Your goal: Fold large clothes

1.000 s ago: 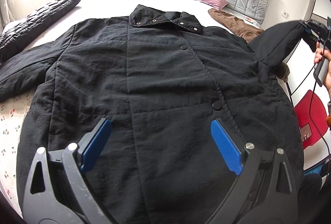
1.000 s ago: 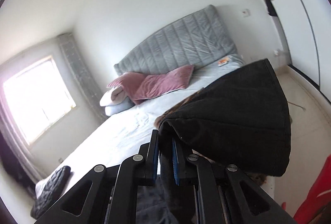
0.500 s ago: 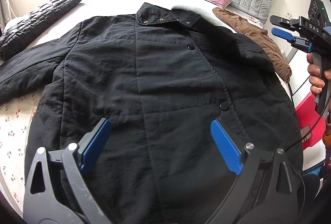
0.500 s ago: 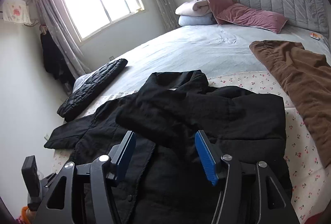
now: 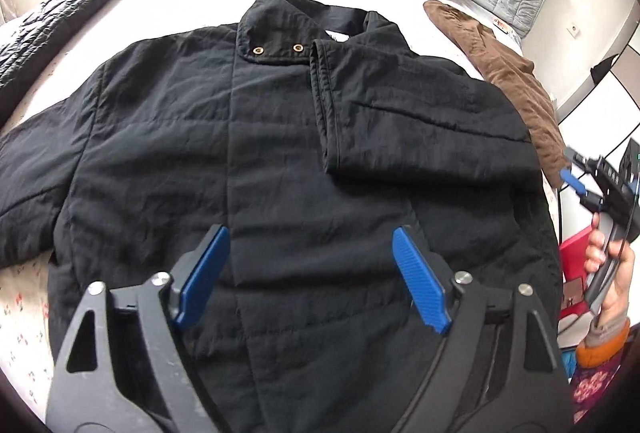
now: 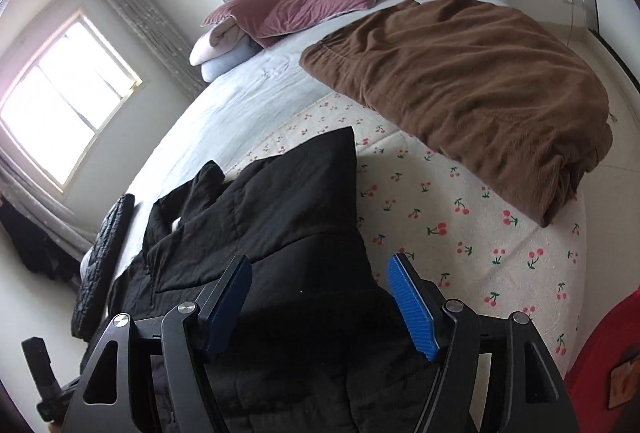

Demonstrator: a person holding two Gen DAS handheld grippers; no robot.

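The coat [image 5: 280, 161] lies face up across the bed [image 6: 460, 233], one sleeve [image 5: 420, 121] already folded over its chest, the other sleeve [image 5: 36, 169] spread out. It looks padded, soft and bulky, probably slippery-shelled, so cuff or hem edges seem the best holds. The left gripper [image 5: 312, 273] hovers over the lower front, closing on nothing; the right gripper [image 6: 320, 297] is opening over the coat's edge, empty.
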